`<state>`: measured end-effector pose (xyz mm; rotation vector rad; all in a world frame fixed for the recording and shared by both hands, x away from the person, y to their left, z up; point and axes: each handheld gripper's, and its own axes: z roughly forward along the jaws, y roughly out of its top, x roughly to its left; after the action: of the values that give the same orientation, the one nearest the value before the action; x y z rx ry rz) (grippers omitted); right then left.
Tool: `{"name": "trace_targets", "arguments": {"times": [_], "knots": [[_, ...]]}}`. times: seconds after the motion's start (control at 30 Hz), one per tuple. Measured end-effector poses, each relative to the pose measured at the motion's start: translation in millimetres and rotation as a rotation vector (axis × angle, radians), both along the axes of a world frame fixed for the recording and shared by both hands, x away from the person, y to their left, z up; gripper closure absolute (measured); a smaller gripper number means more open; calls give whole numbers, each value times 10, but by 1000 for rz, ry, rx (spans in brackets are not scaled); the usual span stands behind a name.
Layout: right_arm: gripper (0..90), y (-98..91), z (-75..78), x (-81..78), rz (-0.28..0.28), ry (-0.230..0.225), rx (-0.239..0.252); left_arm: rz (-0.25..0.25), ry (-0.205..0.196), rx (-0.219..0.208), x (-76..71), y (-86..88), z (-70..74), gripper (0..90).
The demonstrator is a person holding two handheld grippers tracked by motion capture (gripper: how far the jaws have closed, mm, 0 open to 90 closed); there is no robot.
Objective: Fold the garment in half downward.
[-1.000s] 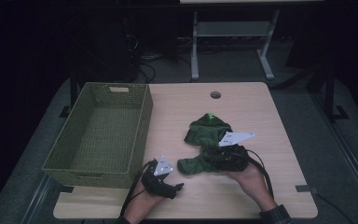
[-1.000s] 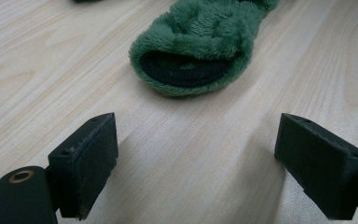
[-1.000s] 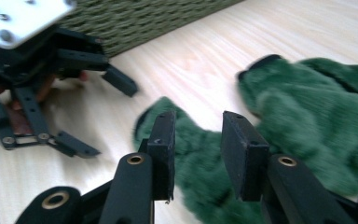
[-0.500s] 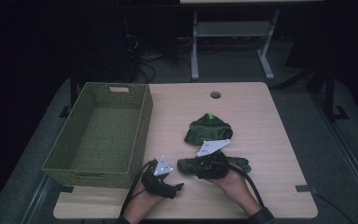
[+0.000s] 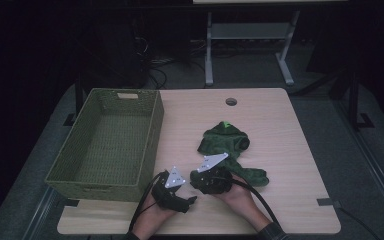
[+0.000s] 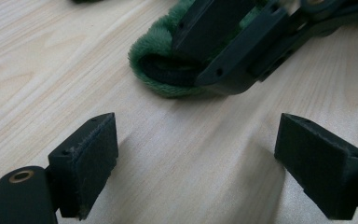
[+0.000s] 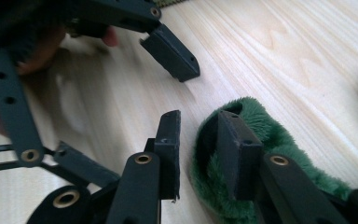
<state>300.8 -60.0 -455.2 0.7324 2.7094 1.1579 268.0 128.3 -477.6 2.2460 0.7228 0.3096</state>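
Moved leftward along the near edge of the table (image 5: 280,125) since a second ago: right gripper (image 5: 205,181), now just beside the left gripper (image 5: 177,192), with jaws that have just been closing. Unmoved meanwhile: left gripper, the wicker basket (image 5: 107,145) at the table's left side.

In the right gripper view, one jaw pushed inside the open cuff of a dark green fuzzy sock (image 7: 261,154), the other jaw outside it on bare wood, a gap showing between that pad and the cuff wall; right gripper (image 7: 198,154) therefore not yet clamped on the fabric. Left gripper (image 6: 196,163) spread wide over bare wood, nothing between its jaws.

Sock: plush, deep green, cuff rim rolled and gaping toward the left gripper (image 6: 168,70), body lying flat on the table toward the right. Second green sock (image 5: 225,140), bunched, bright green mark at its far end, lying just beyond the first, near the table's middle.
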Motion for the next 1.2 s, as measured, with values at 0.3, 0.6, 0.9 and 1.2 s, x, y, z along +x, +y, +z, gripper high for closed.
{"name": "trace_targets", "arguments": {"times": [0.3,0.6,0.9,1.2], "knots": [[777,38,-120,38,-23,-19,-31,-1,0,2,0,1,0,128],[863,29,-120,-6,-47,-18,-13,-5,-3,8,4,5,3,128],[863,-111,79,-35,-31,9,108,1,3,-5,0,-3,-2,128],[858,-466,275,-66,-88,3,206,1,4,-5,-1,-3,-2,128]]}}
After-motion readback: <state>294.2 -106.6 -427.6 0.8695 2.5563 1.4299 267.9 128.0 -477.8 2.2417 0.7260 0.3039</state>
